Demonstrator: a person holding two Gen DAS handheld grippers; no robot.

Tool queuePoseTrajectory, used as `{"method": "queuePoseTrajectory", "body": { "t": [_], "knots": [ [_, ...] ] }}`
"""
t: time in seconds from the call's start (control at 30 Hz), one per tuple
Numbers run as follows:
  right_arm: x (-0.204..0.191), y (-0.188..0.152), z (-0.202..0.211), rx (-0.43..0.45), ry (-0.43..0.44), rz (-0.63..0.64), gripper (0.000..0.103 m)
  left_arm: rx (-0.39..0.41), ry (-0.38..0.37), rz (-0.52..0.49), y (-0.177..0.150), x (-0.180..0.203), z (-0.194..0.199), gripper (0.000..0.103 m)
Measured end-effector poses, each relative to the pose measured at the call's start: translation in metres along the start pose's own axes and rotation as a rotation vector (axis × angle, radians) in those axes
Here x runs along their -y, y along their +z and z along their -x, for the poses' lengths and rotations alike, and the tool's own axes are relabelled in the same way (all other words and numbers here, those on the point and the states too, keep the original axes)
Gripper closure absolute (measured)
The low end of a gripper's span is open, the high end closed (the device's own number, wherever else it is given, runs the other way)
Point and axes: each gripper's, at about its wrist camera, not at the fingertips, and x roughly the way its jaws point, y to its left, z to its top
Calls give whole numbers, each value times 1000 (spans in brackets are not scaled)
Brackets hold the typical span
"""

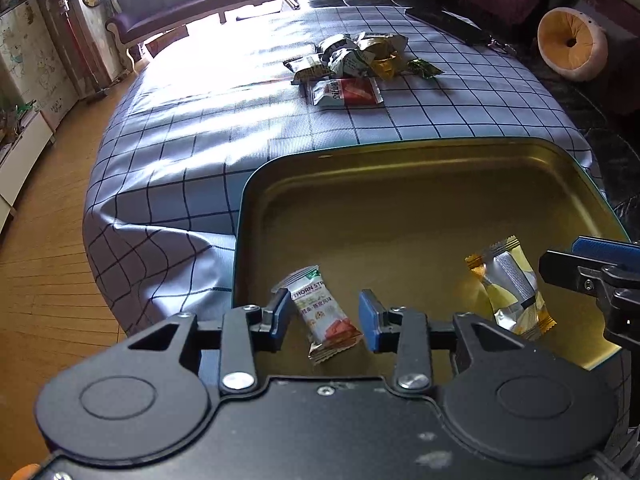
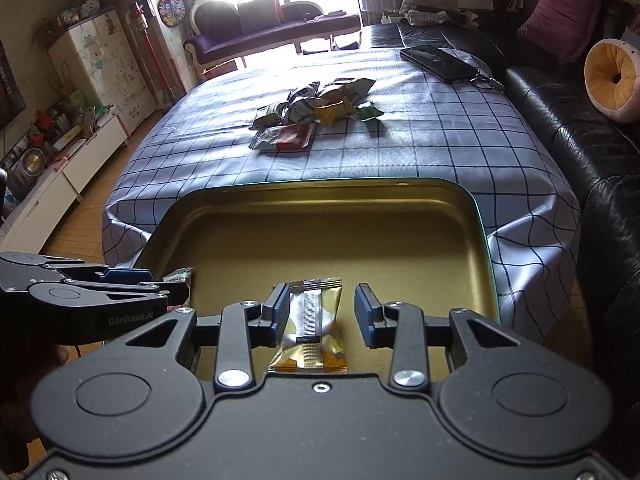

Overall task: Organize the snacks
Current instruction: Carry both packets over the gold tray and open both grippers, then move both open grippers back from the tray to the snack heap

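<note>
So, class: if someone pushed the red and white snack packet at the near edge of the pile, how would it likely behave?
The red and white packet lies flat on the checked tablecloth, so it would probably slide, not roll. Its thin crinkled foil suggests it is light and would likely flex. The glossy wrapper may be slippery.

The tin runs off the frame's bottom — the pile perhaps holds more wrappers, too small to count.
</note>
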Motion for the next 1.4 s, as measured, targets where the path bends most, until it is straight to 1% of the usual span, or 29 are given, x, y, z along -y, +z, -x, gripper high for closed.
{"method": "queuePoseTrajectory", "body": {
  "t": [0.3, 0.63, 1.03, 1.2, 1.4],
  "knots": [
    [2, -1, -6, -29, 6, -6, 58, -45, 3, -13, 1, 5, -6, 64],
    [4, 1, -12, -76, 12, -9, 58, -79, -19, -31, 1, 8, -10, 63],
    [13, 11, -21, -166, 38, -45, 58, -131, -27, -57, 9, 6, -18, 62],
    [16, 18, -23, -167, 44, -57, 58, -108, -23, -63, 18, 2, -18, 62],
    [16, 33, -24, -124, 38, -49, 57, -52, -5, -55, 34, -2, -17, 62]
  ]
}}
